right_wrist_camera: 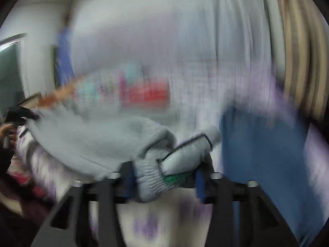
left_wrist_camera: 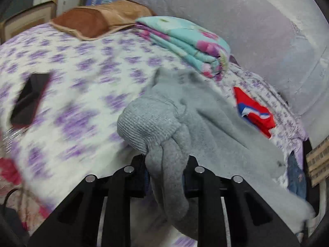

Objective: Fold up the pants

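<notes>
On my left gripper the jaws are drawn in tight on a bunched fold of the grey fleece pants; the ribbed cuff bulges just ahead of the fingers, and loose fabric hangs down between them toward the camera. From that pinch the cloth runs ahead and off to the right of the jaws, over the purple-flowered bedsheet. Further out, ahead and slightly right, a folded teal and pink quilt sits on the bed, with a brown pillow beyond it to the left. A red cloth lies right of the pants, and a black flat object lies well to the left.

My right gripper is likewise clamped on the pants, holding the elastic waistband where a green label shows. The fabric stretches away left of the jaws. Everything past it is heavily blurred; I make out a blue cloth to the right.
</notes>
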`<state>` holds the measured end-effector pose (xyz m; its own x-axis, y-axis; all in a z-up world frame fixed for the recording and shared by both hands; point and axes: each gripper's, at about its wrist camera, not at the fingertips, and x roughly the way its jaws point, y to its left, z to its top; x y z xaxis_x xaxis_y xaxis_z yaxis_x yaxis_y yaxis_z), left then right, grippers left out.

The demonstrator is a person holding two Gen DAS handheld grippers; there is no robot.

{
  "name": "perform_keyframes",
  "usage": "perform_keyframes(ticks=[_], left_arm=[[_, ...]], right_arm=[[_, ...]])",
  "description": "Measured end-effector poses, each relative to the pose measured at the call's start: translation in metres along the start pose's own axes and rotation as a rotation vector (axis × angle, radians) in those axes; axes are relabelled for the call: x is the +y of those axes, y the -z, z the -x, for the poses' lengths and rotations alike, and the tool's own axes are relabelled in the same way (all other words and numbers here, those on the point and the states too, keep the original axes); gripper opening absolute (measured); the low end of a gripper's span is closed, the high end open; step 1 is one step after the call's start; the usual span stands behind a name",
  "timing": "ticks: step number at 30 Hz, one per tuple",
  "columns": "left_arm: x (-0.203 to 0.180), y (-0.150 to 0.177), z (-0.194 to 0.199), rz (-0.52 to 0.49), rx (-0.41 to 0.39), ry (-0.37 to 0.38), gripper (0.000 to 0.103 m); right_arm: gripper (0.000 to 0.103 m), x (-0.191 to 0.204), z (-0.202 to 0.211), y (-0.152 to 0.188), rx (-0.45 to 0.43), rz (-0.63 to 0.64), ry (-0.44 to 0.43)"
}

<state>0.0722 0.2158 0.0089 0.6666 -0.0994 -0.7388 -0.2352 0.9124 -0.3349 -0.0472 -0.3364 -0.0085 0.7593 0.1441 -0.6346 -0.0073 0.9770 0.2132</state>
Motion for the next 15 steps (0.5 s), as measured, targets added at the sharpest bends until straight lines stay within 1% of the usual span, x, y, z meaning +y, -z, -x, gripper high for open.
perform_keyframes(ticks=[1, 2, 3, 4, 5, 6, 7, 8, 9, 10, 11, 12, 13, 14, 15], left_arm=[[0.01, 0.012, -0.001, -0.023, 0.021, -0.059, 0.028], [0.02, 0.018, -0.006, -0.03, 0.046, -0.098, 0.033], [0.027, 0.027, -0.014, -0.042, 0.079, -0.135, 0.044], [0.039, 0.034, -0.022, -0.039, 0.118, -0.154, 0.052], [0.045, 0.036, -0.022, -0.025, 0.119, -0.141, 0.054], [0.049, 0.035, -0.019, -0.019, 0.106, -0.134, 0.061], [0.049, 0.032, -0.013, -0.021, 0.089, -0.146, 0.065], [0.044, 0.029, -0.004, -0.033, 0.049, -0.159, 0.067], [0.039, 0.025, 0.006, -0.045, 0.0, -0.169, 0.072], [0.033, 0.022, 0.014, -0.055, -0.047, -0.179, 0.083], [0.024, 0.02, 0.022, -0.072, -0.1, -0.183, 0.089], [0.016, 0.019, 0.023, -0.091, -0.115, -0.187, 0.091], [0.007, 0.019, 0.017, -0.126, -0.1, -0.196, 0.091], [-0.006, 0.022, -0.004, -0.194, -0.037, -0.208, 0.09], [-0.013, 0.022, -0.018, -0.22, -0.005, -0.228, 0.083]], right_arm=[[0.063, -0.016, -0.016, 0.015, 0.095, -0.093, -0.017], [0.065, -0.027, -0.028, 0.028, 0.156, -0.161, -0.044], [0.065, -0.033, -0.029, 0.04, 0.149, -0.198, -0.074], [0.073, -0.032, -0.023, 0.041, 0.12, -0.185, -0.074], [0.078, -0.03, -0.018, 0.039, 0.103, -0.178, -0.049], [0.085, -0.03, -0.013, 0.035, 0.086, -0.184, -0.022], [0.091, -0.032, -0.007, 0.029, 0.055, -0.213, -0.022], [0.093, -0.034, -0.004, 0.027, 0.037, -0.238, -0.038], [0.094, -0.037, -0.001, 0.027, 0.029, -0.262, -0.05], [0.093, -0.039, -0.007, 0.024, 0.038, -0.29, -0.031], [0.089, -0.039, -0.013, 0.026, 0.068, -0.301, -0.005], [0.055, -0.038, -0.023, 0.027, 0.106, -0.292, 0.001], [0.04, -0.03, -0.032, 0.03, 0.134, -0.252, 0.007], [0.033, -0.021, -0.029, 0.025, 0.103, -0.208, 0.019], [0.024, -0.011, -0.023, 0.019, 0.058, -0.147, 0.037]])
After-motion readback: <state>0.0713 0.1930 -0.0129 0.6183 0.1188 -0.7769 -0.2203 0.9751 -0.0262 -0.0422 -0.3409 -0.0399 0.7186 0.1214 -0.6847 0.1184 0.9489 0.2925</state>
